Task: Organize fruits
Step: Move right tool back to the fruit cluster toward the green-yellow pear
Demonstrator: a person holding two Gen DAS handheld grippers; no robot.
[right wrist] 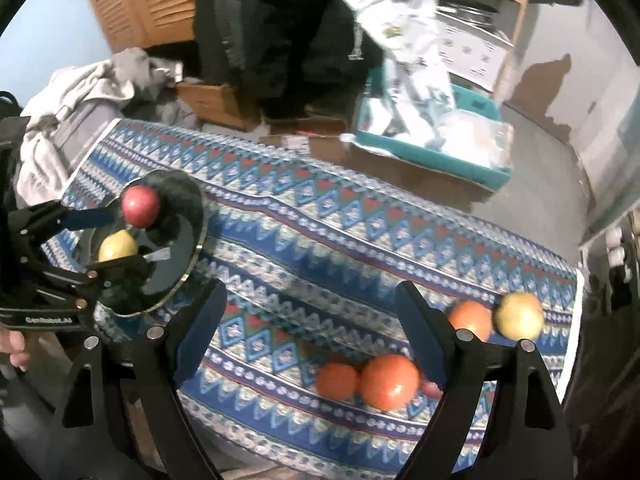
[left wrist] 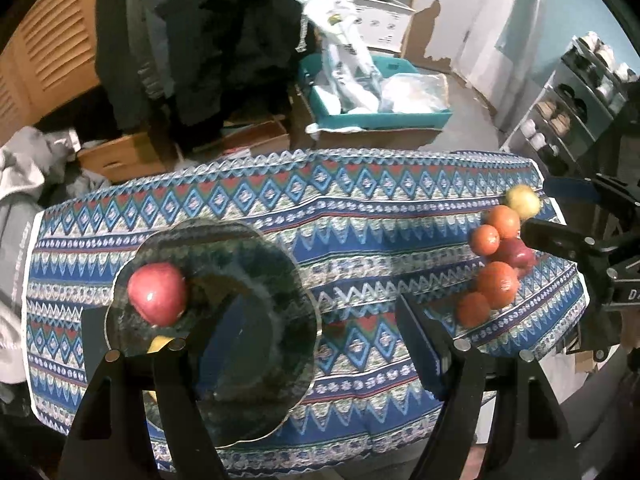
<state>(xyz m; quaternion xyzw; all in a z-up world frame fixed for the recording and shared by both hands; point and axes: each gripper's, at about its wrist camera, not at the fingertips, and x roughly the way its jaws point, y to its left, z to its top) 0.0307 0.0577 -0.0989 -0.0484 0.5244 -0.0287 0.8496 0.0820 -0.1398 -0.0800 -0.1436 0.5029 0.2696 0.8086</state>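
A dark round plate (left wrist: pixel 256 272) lies on the left of the patterned table. It holds a red apple (left wrist: pixel 158 294) and a yellow fruit (right wrist: pixel 118 246), mostly hidden in the left wrist view. My left gripper (left wrist: pixel 320 320) is open and empty above the plate's right side; it also shows in the right wrist view (right wrist: pixel 116 240). On the right lie several oranges (left wrist: pixel 496 284), a red apple (left wrist: pixel 518 254) and a yellow apple (left wrist: pixel 523 200). My right gripper (right wrist: pixel 308 308) is open and empty above these fruits: oranges (right wrist: pixel 386 380), yellow apple (right wrist: pixel 518 316).
The blue patterned tablecloth (left wrist: pixel 360 216) covers a small table. Behind it stand a teal bin (left wrist: pixel 376 116) with plastic bags, cardboard boxes (left wrist: pixel 120 156), hanging dark clothes and a shoe rack (left wrist: pixel 576 100) at the right. Grey clothes (right wrist: pixel 80 92) pile up at the left.
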